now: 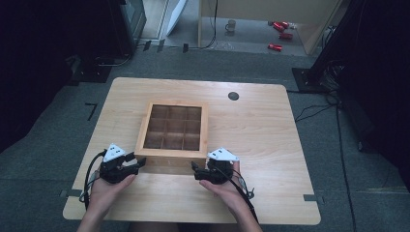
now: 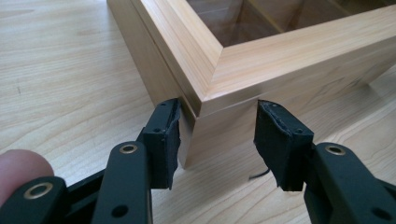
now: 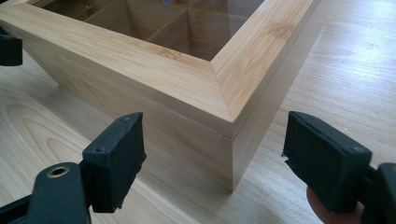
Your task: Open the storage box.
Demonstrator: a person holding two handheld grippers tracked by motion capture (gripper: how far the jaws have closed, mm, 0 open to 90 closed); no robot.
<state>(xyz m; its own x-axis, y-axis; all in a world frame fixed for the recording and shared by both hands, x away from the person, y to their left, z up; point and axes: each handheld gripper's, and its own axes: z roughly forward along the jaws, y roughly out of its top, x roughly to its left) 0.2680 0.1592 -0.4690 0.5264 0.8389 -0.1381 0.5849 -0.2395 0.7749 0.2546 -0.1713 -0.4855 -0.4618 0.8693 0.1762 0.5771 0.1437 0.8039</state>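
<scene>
A square wooden box [image 1: 170, 153] with a framed window lid and a grid of compartments sits in the middle of the table [image 1: 256, 130]. My left gripper [image 1: 137, 164] is at its near left corner. In the left gripper view the box corner [image 2: 280, 51] stands between the open jaws of the left gripper [image 2: 217, 137], and the left pad [image 2: 166, 140] lies close against the box's side. My right gripper [image 1: 197, 170] is at the near right corner. The right gripper [image 3: 215, 156] is open, its jaws standing wide on either side of the box corner [image 3: 140, 60], clear of the wood.
A black round grommet [image 1: 233, 95] is set in the table behind the box. Bare tabletop lies to either side of the box. On the floor beyond the table are red cans [image 1: 279, 28] and a mug [image 1: 230, 25]. Cables [image 1: 314, 112] trail at the right.
</scene>
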